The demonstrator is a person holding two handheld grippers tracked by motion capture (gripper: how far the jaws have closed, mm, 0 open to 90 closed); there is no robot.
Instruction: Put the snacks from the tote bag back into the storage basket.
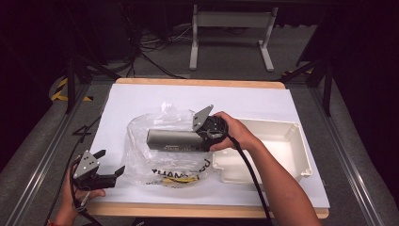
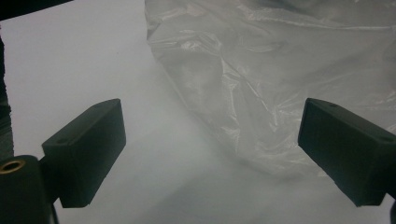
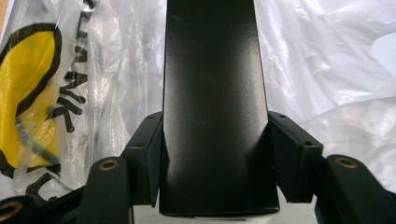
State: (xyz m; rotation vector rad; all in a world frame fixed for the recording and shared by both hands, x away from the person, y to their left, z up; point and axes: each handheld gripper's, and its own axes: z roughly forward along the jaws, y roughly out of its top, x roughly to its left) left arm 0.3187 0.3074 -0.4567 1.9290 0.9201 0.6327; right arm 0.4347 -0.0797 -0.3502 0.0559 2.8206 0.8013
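Note:
A long dark box [image 1: 174,140] lies level over a clear plastic bag [image 1: 160,155] in the middle of the table. My right gripper [image 1: 203,136] is shut on the box's right end; in the right gripper view both pads press the sides of the box [image 3: 212,107]. The bag [image 3: 56,84] carries a yellow and black print [image 1: 176,178] on its near side. My left gripper [image 1: 109,165] rests open at the table's near left corner, its jaws wide apart with nothing between them. Ahead of the left gripper [image 2: 210,154] lies the edge of the bag [image 2: 261,79].
A white plastic tray [image 1: 301,162] sits at the right of the white-covered table [image 1: 141,94], just beside the right hand. A wooden table edge [image 1: 188,210] runs along the near side. White table legs [image 1: 230,33] stand on the floor beyond.

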